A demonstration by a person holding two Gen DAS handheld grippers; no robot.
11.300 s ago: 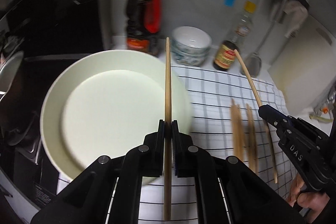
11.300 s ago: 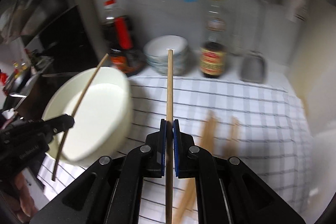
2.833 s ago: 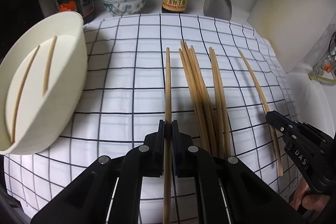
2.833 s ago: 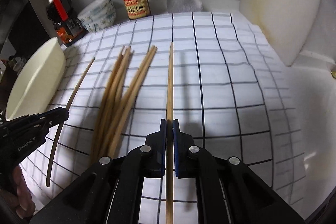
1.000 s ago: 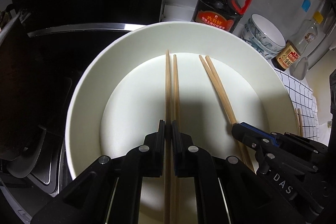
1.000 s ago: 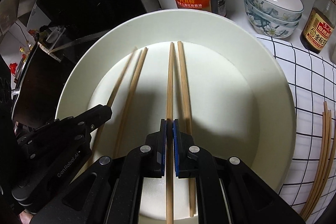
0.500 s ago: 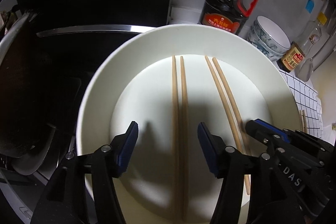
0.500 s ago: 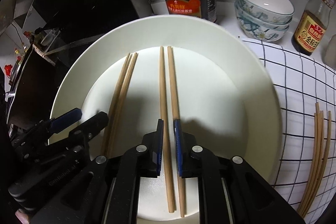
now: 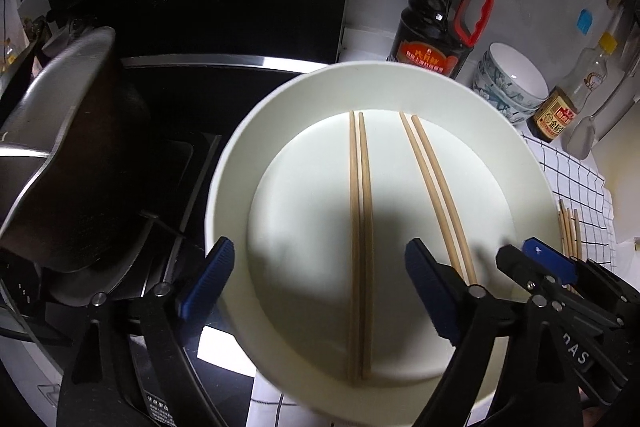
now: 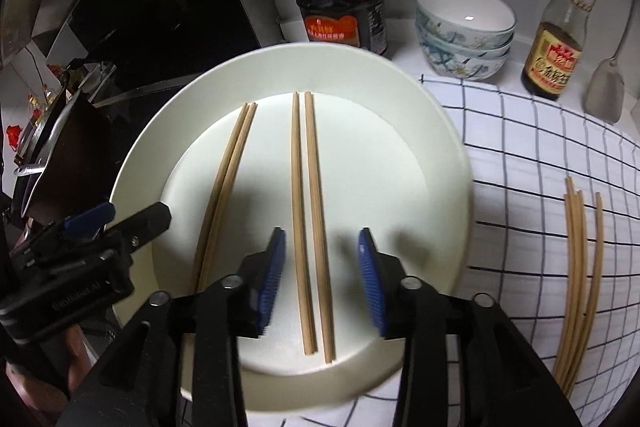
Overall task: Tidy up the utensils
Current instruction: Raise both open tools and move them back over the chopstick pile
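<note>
Left wrist view: the left gripper (image 9: 320,267) spreads wide, jaws opening and empty, above four chopsticks (image 9: 360,227) lying in the plate (image 9: 400,83) mid-frame.

Right wrist view: the right gripper (image 10: 322,255) gapes narrower, opening, gripping nothing; loose chopsticks (image 10: 578,267) lie on the checked cloth (image 10: 520,155), right.

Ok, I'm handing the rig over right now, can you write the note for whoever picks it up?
Left gripper: jaws opening, nothing pressed between the pads; it hangs over the plate.
Right gripper: jaws opening too, straddling a pair of chopsticks without gripping them.
Done: four chopsticks lie in the white plate as two pairs, the left pair and the right pair.
Left: a loose bunch of chopsticks on the checked cloth to the right of the plate; they look like the next to pick up and move to the plate.
</note>
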